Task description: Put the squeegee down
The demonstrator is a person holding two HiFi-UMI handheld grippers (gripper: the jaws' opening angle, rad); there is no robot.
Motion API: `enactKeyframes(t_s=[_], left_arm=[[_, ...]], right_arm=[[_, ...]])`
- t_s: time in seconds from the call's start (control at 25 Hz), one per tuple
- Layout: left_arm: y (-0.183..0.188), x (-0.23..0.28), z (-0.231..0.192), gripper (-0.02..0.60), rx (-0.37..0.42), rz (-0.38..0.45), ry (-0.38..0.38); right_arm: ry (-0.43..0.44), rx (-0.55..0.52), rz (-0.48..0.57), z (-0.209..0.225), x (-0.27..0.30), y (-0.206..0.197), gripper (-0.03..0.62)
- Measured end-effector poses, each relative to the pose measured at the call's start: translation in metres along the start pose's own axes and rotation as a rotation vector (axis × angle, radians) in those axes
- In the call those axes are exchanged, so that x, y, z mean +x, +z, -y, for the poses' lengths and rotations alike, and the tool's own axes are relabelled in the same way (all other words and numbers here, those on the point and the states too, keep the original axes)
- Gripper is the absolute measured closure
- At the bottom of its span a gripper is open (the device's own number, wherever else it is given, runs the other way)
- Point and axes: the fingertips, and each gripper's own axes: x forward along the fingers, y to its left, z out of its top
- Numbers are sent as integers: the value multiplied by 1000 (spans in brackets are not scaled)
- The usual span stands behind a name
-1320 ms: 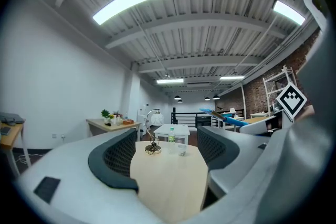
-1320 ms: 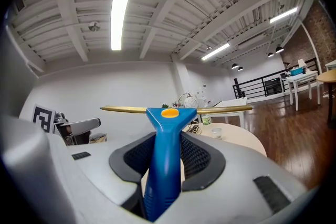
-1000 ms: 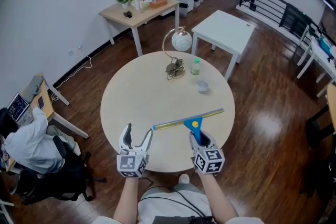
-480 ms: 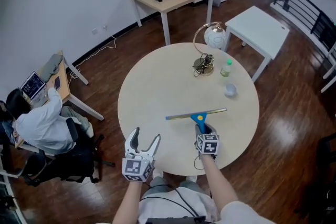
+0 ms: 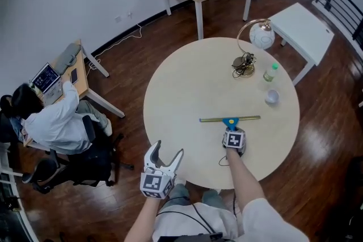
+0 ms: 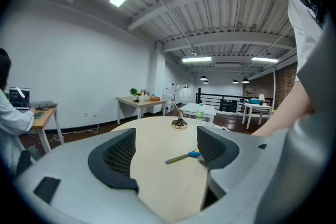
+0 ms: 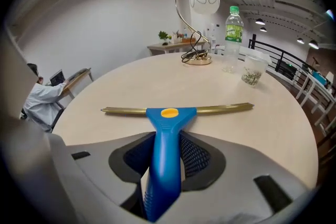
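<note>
1. Jaws of the right gripper (image 5: 232, 130) are pressed tight on the blue handle of the squeegee (image 5: 229, 119). The jaws of the left gripper (image 5: 168, 151) are spread wide, and nothing is held between them.
2. The squeegee is found on the near right part of the round table (image 5: 187, 93). Its long gold bar is laid out from left to right. The bar looks to be resting on the table top, or just above it. Which one cannot be told for sure.
3. The putting-down step seems nearly done, but the handle is not yet let go.
4. Next, the handle would need to be lowered flat. Then the right jaws would need to be opened and pulled back toward the near edge, so the squeegee is not dragged.
5. Only in the head view is the whole table seen. A lamp (image 5: 255, 45), a bottle (image 5: 270, 72) and a cup (image 5: 272, 97) are shown at the far right, well apart from the bar.
6. Only in the right gripper view is the pinch on the handle shown up close. In the head view it is hidden under the marker cube.
</note>
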Motion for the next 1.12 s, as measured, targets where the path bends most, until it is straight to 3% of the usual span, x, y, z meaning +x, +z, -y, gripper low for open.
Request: enactKeyframes(t_s=[0.08,0.12,0.24,0.28,0.52,0.72,0.88,1.12], left_arm=[[3,5,0,216,-12,3,-8],[5,8,1,216,-16,8,-15],[6,20,2,216,3,25,-42],[8,23,4,216,5,34,-49],[48,37,26,216,50,113,-144],[96,30,41,216,95,212,-173],[131,18,50,216,96,276,-165],[139,10,59,216,105,293,-180]], right_arm=[[-15,-17,-6,4,1,-1,413],[-18,-23,24,6,-2,4,365],[14,-24,190,7,-27,30,226],[33,-28,258,7,-43,41,208],[177,-45,733,-16,-217,118,207],[125,-164,976,-28,-344,136,209],[57,-195,1029,-34,-390,131,216],[79,-177,1025,-44,-405,121,221]])
